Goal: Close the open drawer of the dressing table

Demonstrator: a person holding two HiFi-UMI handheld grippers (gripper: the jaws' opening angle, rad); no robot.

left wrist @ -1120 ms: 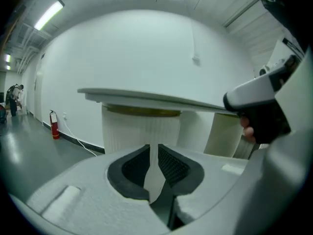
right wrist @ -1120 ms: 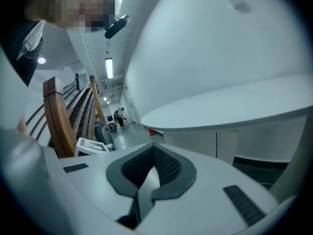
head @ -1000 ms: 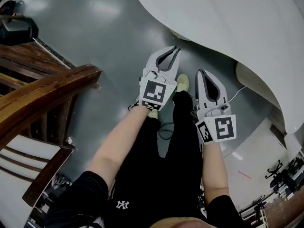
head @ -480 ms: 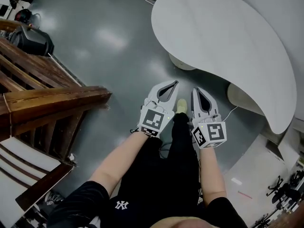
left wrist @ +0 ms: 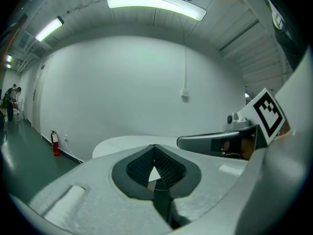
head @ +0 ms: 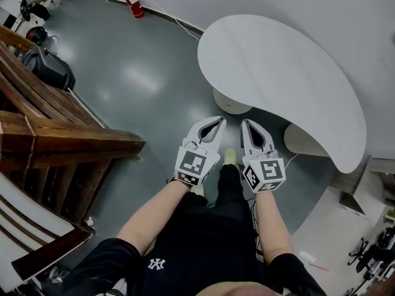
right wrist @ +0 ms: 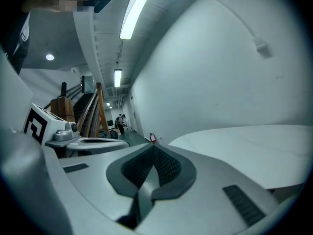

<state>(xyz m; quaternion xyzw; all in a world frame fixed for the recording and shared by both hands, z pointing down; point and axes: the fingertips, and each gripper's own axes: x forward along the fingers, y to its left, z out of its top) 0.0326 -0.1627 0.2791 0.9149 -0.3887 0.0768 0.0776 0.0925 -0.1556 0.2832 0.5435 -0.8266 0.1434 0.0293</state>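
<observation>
- L = left gripper, R = right gripper. I hold both out in front of me, side by side, near each other but not touching.
- L fingers are pressed together at the tips, w/ nothing between them. R fingers are pressed together too, also w/ nothing.
- Both point ahead and a bit down, over the grey floor, just above my shoe. I think this is a carry pose, not a work pose.
- The drawer: I can't see it in any view. No open drawer, and no sure dressing table.
- A white table w/ a curvy edge is right ahead. It may be the one, but no drawer shows from here.
- A wooden frame is well off to my left; a red fire extinguisher stands by the far wall.
- My guess: closed fingers make a blunt tip, good for pushing a drawer front. First I need to find it.
</observation>
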